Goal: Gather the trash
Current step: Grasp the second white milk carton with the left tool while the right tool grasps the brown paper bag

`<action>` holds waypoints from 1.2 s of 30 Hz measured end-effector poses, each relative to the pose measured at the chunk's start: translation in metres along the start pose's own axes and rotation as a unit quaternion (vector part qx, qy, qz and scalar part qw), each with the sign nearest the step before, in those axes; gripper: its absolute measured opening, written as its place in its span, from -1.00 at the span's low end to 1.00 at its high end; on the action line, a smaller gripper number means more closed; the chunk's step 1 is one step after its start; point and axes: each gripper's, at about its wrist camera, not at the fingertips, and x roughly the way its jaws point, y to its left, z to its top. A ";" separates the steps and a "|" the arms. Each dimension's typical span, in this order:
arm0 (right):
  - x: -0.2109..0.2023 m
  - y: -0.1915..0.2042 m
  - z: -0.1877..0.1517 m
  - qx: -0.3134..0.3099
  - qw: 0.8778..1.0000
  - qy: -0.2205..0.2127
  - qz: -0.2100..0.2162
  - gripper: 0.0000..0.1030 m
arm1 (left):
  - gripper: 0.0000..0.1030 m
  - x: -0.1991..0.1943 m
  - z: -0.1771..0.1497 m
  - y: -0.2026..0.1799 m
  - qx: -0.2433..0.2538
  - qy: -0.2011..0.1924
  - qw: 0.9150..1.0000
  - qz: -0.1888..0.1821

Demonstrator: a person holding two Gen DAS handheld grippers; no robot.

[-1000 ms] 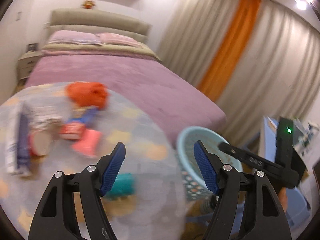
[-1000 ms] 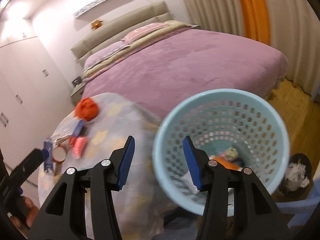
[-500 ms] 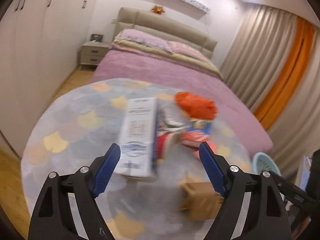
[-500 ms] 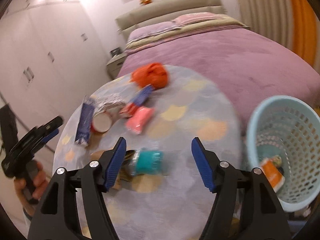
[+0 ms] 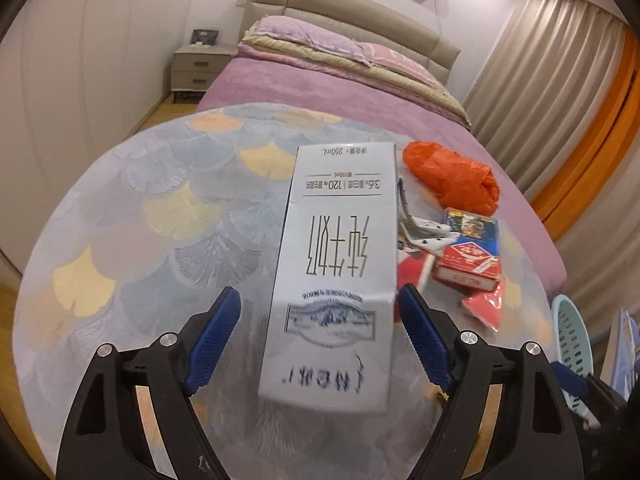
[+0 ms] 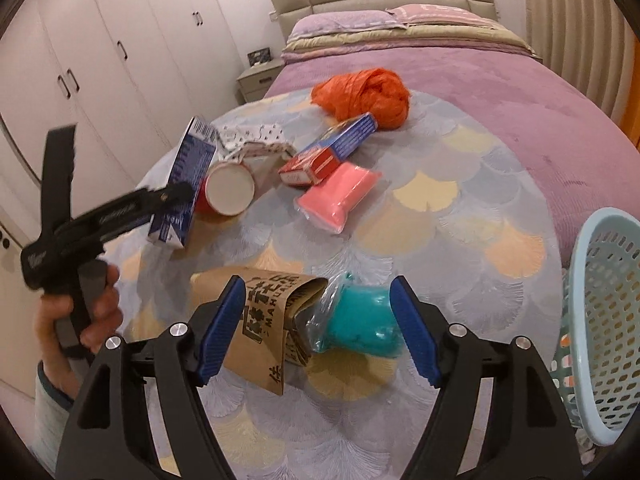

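Your left gripper gapes wide around the milk carton, pads clear of it; the carton hides the paper cup. Your right gripper, wide open, straddles a teal packet and brown paper sleeve. Laundry basket right, cut off.

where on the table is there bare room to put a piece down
Bare cloth lies on the table's left side, left of the milk carton, and on the right toward the basket, past the pink packet. The middle is crowded from the orange bag to the brown sleeve.
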 end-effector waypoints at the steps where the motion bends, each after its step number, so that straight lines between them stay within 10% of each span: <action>1: 0.002 0.002 -0.001 -0.006 1.000 0.001 -0.002 0.37 | 0.52 0.003 0.000 0.001 -0.002 0.002 1.000 -0.004; 6: 0.007 0.009 -0.004 -0.019 1.000 0.011 -0.007 0.37 | 0.06 0.003 -0.004 -0.004 0.000 -0.004 1.000 -0.031; 12: 0.001 0.009 -0.013 -0.019 1.000 0.007 -0.001 0.36 | 0.05 0.001 -0.011 -0.005 0.004 -0.021 0.999 -0.030; 17: 0.002 0.016 -0.012 -0.031 0.999 0.016 0.014 -0.19 | 0.05 -0.004 -0.012 -0.006 0.007 -0.023 0.999 -0.025; 36: 0.006 0.050 -0.011 -0.066 0.994 0.027 0.085 -0.80 | 0.05 -0.050 -0.014 -0.001 -0.005 -0.063 0.997 -0.036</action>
